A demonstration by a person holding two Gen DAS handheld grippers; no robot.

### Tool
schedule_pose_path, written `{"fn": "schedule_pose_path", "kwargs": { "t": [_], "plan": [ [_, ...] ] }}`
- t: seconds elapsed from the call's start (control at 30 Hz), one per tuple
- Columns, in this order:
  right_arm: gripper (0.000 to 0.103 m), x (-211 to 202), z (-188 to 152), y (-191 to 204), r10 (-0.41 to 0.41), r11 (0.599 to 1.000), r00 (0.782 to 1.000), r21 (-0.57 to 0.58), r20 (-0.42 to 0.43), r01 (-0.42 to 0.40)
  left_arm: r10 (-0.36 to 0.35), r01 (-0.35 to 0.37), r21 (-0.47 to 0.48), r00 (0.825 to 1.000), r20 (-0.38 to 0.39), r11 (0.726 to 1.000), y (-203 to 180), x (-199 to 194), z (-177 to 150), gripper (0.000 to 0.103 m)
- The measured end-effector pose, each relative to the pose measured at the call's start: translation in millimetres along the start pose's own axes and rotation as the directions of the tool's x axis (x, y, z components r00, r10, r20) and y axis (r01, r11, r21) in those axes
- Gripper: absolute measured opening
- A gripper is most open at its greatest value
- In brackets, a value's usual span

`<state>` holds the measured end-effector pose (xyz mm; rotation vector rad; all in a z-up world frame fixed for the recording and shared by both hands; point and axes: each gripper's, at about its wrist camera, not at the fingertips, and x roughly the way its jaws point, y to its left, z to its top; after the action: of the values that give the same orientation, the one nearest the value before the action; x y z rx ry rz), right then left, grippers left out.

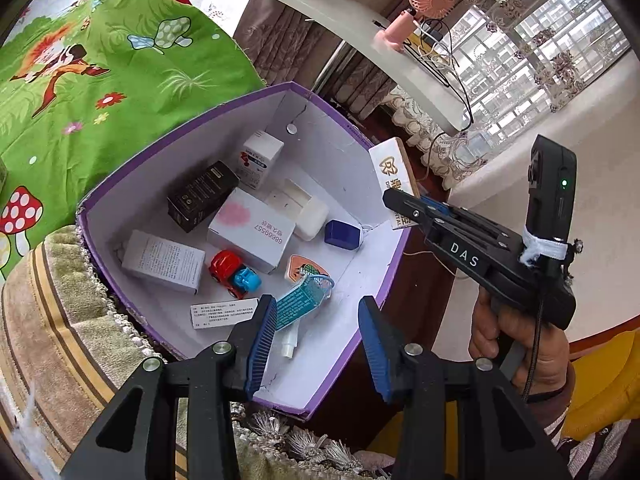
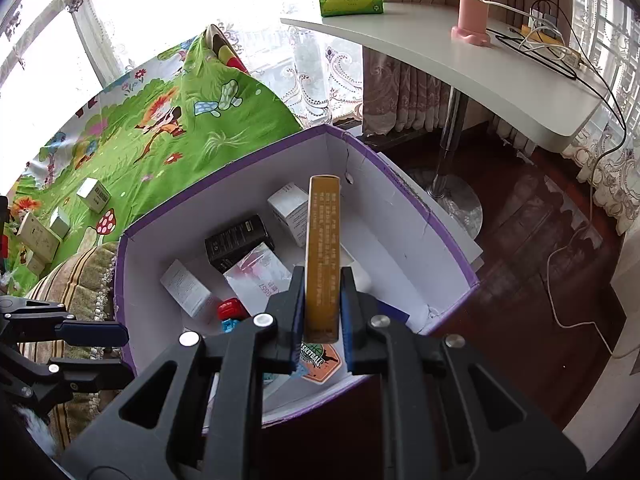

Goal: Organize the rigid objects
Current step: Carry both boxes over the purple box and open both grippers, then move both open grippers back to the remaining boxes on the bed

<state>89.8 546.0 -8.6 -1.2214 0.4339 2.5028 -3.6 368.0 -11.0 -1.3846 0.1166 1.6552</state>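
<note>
Your right hand-held gripper [image 2: 320, 312] holds a long, flat yellow-brown cardboard box [image 2: 323, 256] by its two broad faces, near its lower end, and the box stands above the open purple cardboard bin with white inside walls [image 2: 400, 216]. The box looks light and stiff, but its smooth printed faces may slip, and because you hold it near one end it can swing; a hold closer to the middle would be steadier, I think. Your left hand-held gripper [image 1: 318, 338] is wide apart and holds nothing, above the near edge of the bin. Inside lie already a black carton [image 1: 202, 196], several white cartons, a red and blue toy car [image 1: 234, 274] and a teal packet [image 1: 298, 300]. The far right part of the bin floor, along the right wall, appears the most free, so the long box could lie there. Mind the thin bin rim, it probably bends easily. More small boxes wait on the green cartoon-printed cloth [image 2: 160, 148], well apart from the bin.
</note>
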Motion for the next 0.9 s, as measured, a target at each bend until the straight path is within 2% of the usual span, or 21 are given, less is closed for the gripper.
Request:
{"fn": "schedule_pose_path", "kwargs": {
  "t": [0.27,0.47,0.53,0.57,0.6,0.67,0.9],
  "plan": [
    [0.019,8,-1,1,0.010,1.000,0.999,-0.005,-0.031,-0.010,0.008,0.007,-0.121,0.992,0.125,0.993,44,-48,-8,0.044],
    [0.020,10,0,3,-0.006,1.000,0.999,0.002,-0.039,0.006,0.028,0.010,-0.214,0.984,0.174,0.977,78,-72,-19,0.044],
    [0.023,10,1,0,-0.010,1.000,0.999,0.012,-0.046,0.011,0.030,0.014,-0.232,0.982,0.187,0.973,85,-77,-22,0.044],
    [0.029,10,2,0,-0.012,1.000,0.999,0.013,-0.047,0.012,0.031,0.017,-0.239,0.981,0.194,0.971,88,-79,-23,0.044],
    [0.039,9,2,-1,-0.015,1.000,0.999,0.014,-0.047,0.015,0.032,0.018,-0.244,0.979,0.200,0.970,90,-81,-23,0.044],
    [0.051,5,3,-2,-0.019,1.000,0.999,0.016,-0.036,0.020,0.034,0.020,-0.251,0.977,0.213,0.968,94,-86,-25,0.044],
    [0.051,-3,10,2,-0.025,1.000,1.000,0.006,-0.019,0.025,0.049,0.026,-0.280,0.966,0.255,0.960,109,-105,-33,0.044]
  ]
}}
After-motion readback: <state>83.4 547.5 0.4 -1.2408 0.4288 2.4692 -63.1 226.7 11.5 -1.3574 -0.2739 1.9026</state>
